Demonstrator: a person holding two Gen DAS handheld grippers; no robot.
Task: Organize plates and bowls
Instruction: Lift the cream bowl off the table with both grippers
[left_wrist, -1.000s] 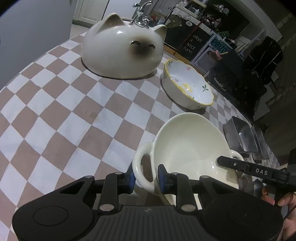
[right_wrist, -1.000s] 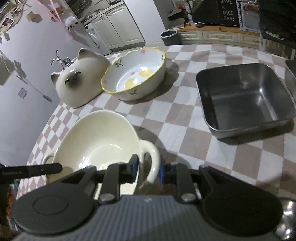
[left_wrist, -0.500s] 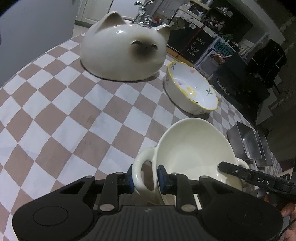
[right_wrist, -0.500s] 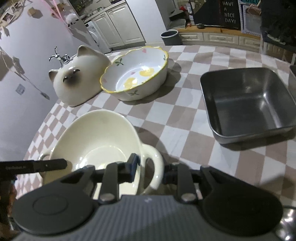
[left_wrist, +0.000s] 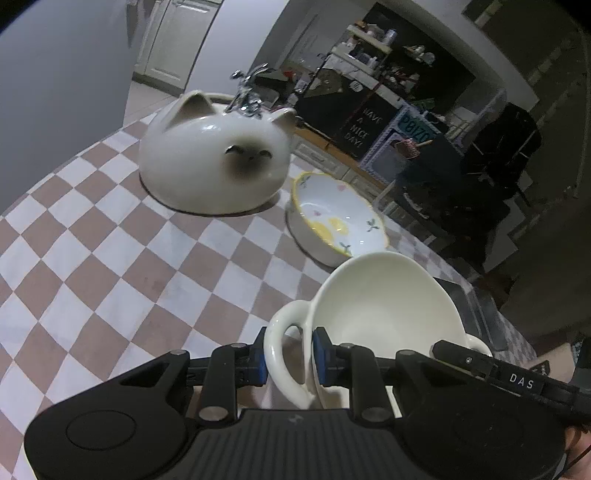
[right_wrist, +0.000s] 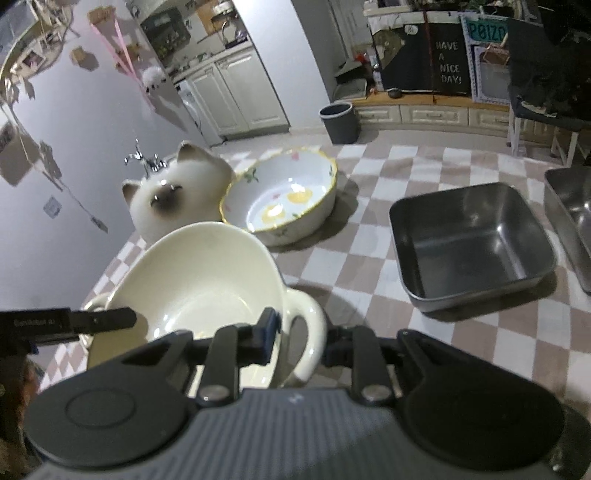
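In the left wrist view, the left gripper (left_wrist: 289, 360) is being kept closed on one looped handle of the cream bowl (left_wrist: 384, 306), with its blue pads (left_wrist: 258, 360) pressing the loop from both sides. The bowl is being held above the checkered tablecloth (left_wrist: 110, 266), tilted a little toward the camera. The far handle is being partly covered by a black finger of the right gripper (left_wrist: 491, 369) (the letters DAS are printed on it). Beyond the bowl, a flowered bowl (left_wrist: 336, 225) with a yellow rim is being seen resting on the cloth, and a cat-shaped dome (left_wrist: 210, 162) is lying behind it, near but apart.

In the right wrist view, the right gripper (right_wrist: 301, 338) is being kept closed around the other handle of the cream bowl (right_wrist: 199, 280); one pad is pressed against the inside of the loop, while the other is hidden behind the handle, so contact there is probably made but cannot be confirmed. A finger of the left gripper (right_wrist: 74, 321) is being shown at the bowl's opposite side. The flowered bowl (right_wrist: 284, 199) is sitting just beside the cat-shaped dome (right_wrist: 173, 195), possibly touching it. A square metal tray (right_wrist: 469, 236) is resting on the cloth to the right, well apart from the bowls, and a second metal tray (right_wrist: 570, 206) is being cut off by the edge.
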